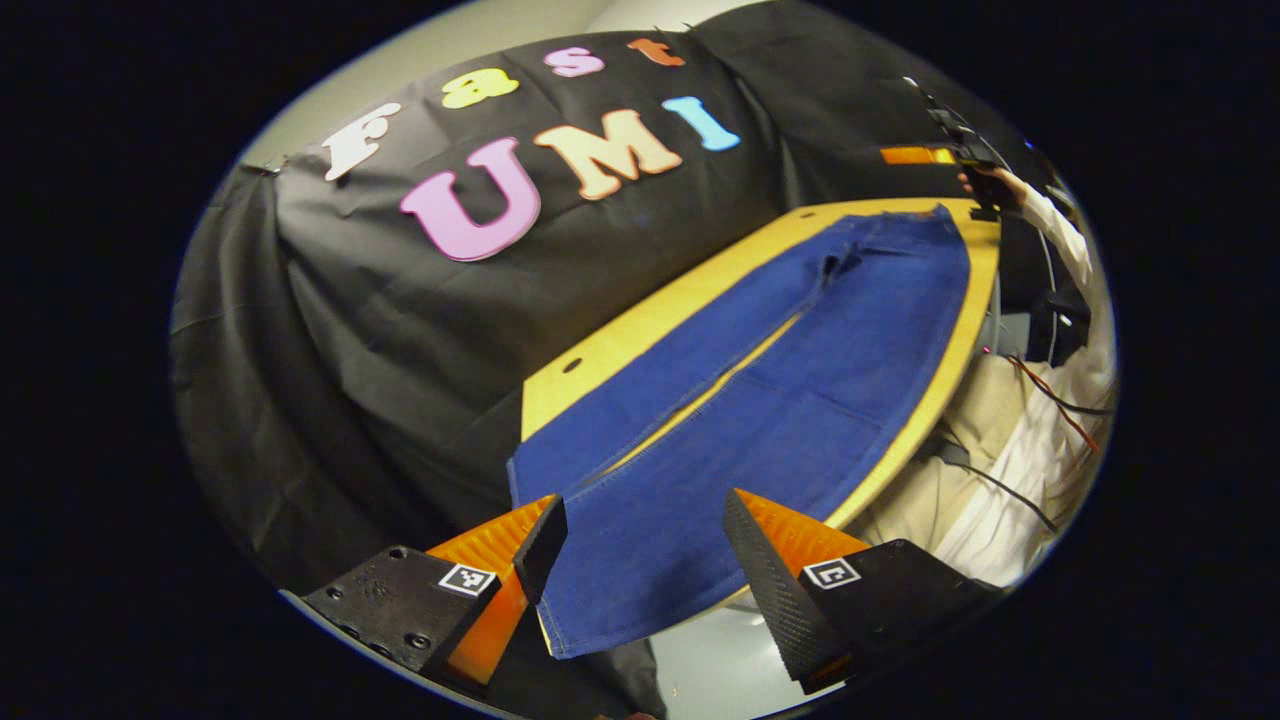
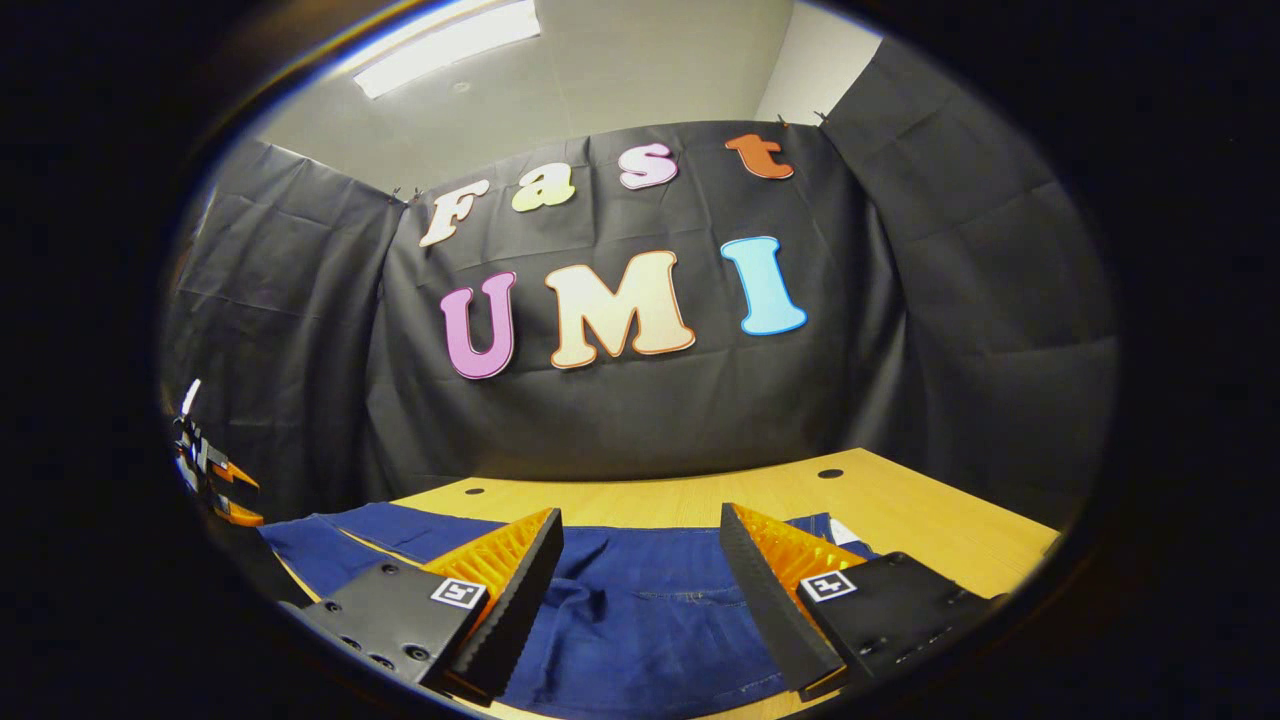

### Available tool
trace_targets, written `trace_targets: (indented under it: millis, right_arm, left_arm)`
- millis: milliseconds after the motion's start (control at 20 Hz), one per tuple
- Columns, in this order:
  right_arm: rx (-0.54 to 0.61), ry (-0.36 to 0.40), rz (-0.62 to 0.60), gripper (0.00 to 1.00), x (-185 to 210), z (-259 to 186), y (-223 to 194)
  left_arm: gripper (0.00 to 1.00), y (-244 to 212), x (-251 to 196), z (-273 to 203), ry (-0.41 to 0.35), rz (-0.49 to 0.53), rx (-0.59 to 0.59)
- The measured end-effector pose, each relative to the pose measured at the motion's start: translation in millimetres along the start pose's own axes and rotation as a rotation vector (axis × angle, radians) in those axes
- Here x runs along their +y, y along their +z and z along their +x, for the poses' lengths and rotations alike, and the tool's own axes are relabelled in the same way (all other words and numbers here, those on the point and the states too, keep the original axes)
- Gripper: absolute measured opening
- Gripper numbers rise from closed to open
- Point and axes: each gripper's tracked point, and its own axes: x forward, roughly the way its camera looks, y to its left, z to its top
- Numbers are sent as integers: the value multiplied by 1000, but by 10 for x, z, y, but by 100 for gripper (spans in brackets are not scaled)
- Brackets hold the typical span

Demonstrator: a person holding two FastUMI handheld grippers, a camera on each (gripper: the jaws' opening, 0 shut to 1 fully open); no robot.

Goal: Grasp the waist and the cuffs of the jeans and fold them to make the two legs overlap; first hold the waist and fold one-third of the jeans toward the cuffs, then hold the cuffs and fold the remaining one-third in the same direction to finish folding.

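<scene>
The jeans (image 1: 760,400) lie spread flat on the wooden table (image 1: 640,330), both legs side by side with a narrow strip of table showing between them. In the left gripper view, the left claw (image 1: 640,540) hangs over the cuff end, its fingers apart, and the hem of the nearer leg sits directly between and just ahead of them, hanging a little past the table edge. Nothing is clamped; the fingers (image 1: 770,590) are clear of the cloth as far as the view tells. From this claw the legs run straight ahead to the waist at the far end of the table, where the right claw (image 1: 975,175) shows small, with a sleeve (image 1: 1055,230) behind it; its fingers are too small to read there.

In the right gripper view, the right claw (image 2: 640,560) stands wide apart above the waist of the jeans (image 2: 640,620), the denim lying between and below its fingers, not gripped. Bare table (image 2: 700,495) stretches ahead of it. Far off to this claw's left, at the cuff end, the left claw (image 2: 215,480) is visible.
</scene>
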Motion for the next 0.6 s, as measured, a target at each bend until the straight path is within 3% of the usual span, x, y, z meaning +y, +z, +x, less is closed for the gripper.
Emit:
trace_targets:
  millis: [300, 600]
  right_arm:
    - [1, -18, 17, 98, -60, -61, -1]
    - [9, -35, 3, 98, -115, -72, -27]
  left_arm:
    - [96, -305, -353, 14, -223, 47, 167]
    - [96, -445, -403, 84, -315, 53, 275]
